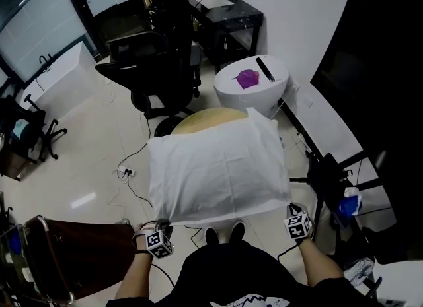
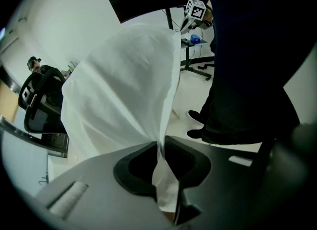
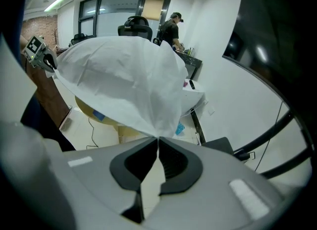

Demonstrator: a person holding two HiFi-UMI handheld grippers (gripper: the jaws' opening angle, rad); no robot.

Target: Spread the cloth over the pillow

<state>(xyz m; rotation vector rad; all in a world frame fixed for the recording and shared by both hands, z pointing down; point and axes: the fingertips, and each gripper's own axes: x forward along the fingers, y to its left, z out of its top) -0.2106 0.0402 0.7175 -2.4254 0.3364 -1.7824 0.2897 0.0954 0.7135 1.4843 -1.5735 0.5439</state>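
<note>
Pinching near corners of the white cloth (image 1: 218, 167), left claw (image 1: 162, 224) and right claw (image 1: 291, 208), both clamped shut

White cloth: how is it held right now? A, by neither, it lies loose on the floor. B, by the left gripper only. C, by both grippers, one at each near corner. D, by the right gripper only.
C: the left gripper and the right gripper each have their jaws pinched on a near corner of the white cloth, which stretches out between them.
</note>
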